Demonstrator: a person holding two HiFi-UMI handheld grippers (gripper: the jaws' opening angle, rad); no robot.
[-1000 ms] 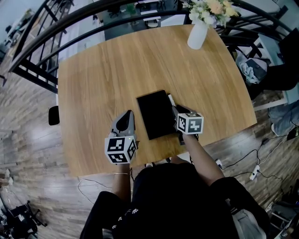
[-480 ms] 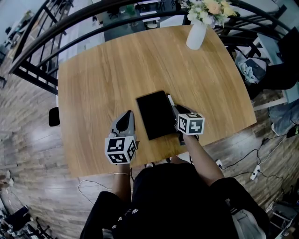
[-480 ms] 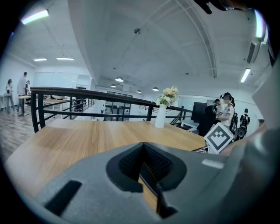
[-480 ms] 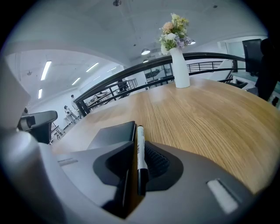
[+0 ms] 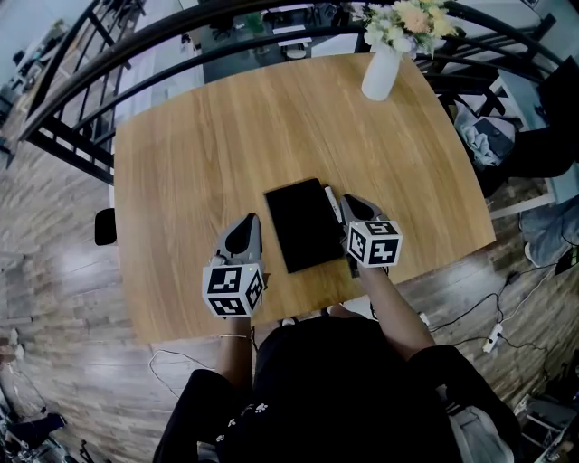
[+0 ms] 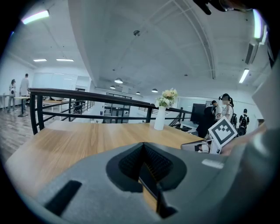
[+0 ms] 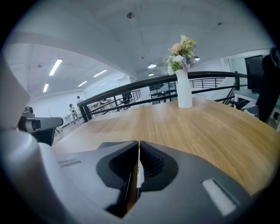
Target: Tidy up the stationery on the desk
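left gripper [image 5: 244, 228]: jaws squeezed fully together, nothing pinched in there, only a sliver of wood showing through the slit; low over the desk [image 5: 181, 163] near its front edge, pointing toward the far side; just left of the notebook, not touching it

black notebook [image 5: 303, 224]: flat and closed on the desk, a bit skewed; sitting right between the two grippers

white pen [image 5: 332, 204]: skinny white stick lying along the notebook's right edge, just beside it; near end caught in the right gripper; honestly can't tell if it touches the notebook, or if the far end is clear of the wood

right gripper [image 5: 349, 204]: jaws just been closing, now almost together and clamped on the white pen; in the right gripper view, a thin white strip wedged between the ribbed pads; just right of the notebook, tilted down toward the desk

vase [image 5: 380, 70]: white, upright, with flowers [image 5: 407, 20] in it; at the far right corner of the desk, well apart from everything else

railing [image 5: 90, 54]: dark bars curving round behind the desk
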